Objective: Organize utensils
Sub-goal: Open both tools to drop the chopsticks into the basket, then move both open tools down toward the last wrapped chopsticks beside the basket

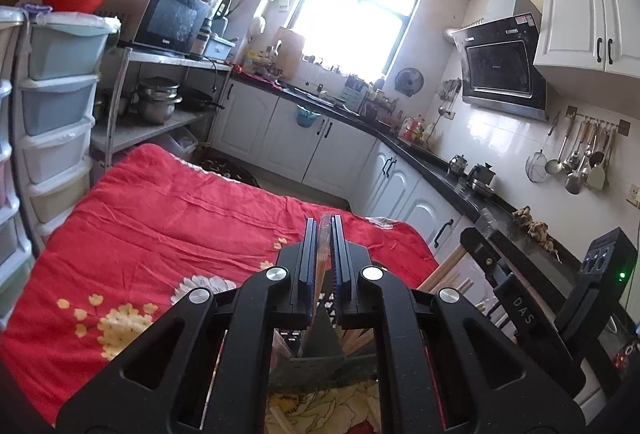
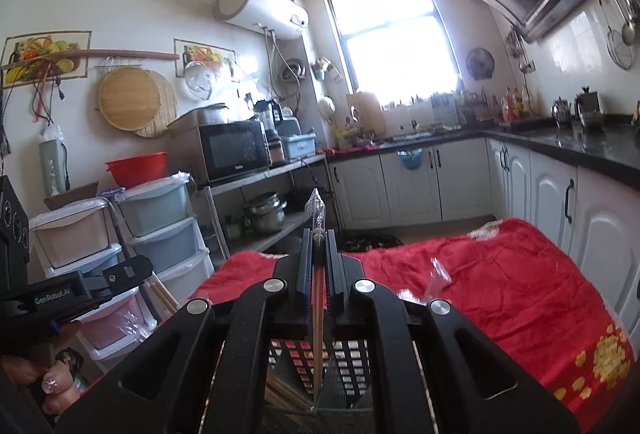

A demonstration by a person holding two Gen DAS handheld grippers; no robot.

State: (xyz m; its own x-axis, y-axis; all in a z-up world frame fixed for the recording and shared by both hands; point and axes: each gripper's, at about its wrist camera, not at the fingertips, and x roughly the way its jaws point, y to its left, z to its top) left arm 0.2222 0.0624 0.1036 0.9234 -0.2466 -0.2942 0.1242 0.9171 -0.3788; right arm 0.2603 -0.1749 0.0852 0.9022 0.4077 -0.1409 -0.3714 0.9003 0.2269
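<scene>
My left gripper (image 1: 324,230) is shut on a thin bundle of wooden chopsticks (image 1: 322,254) that stands up between its fingers. Under it sits a black slotted utensil holder (image 1: 316,358) with more chopsticks inside. My right gripper (image 2: 319,238) is shut on a pair of chopsticks (image 2: 318,314) with a clear wrapper (image 2: 318,207) at the top end. It hangs over the same black holder (image 2: 352,366). Both grippers are above the table's near edge, close side by side. The right tool's black body (image 1: 520,310) shows at the right of the left wrist view.
A red flowered cloth (image 1: 160,226) covers the table. Stacked plastic drawers (image 2: 160,230) and a metal shelf with pots (image 2: 264,213) stand to the left. White cabinets under a dark counter (image 1: 436,161) run along the right. A hand (image 2: 52,382) holds the left tool.
</scene>
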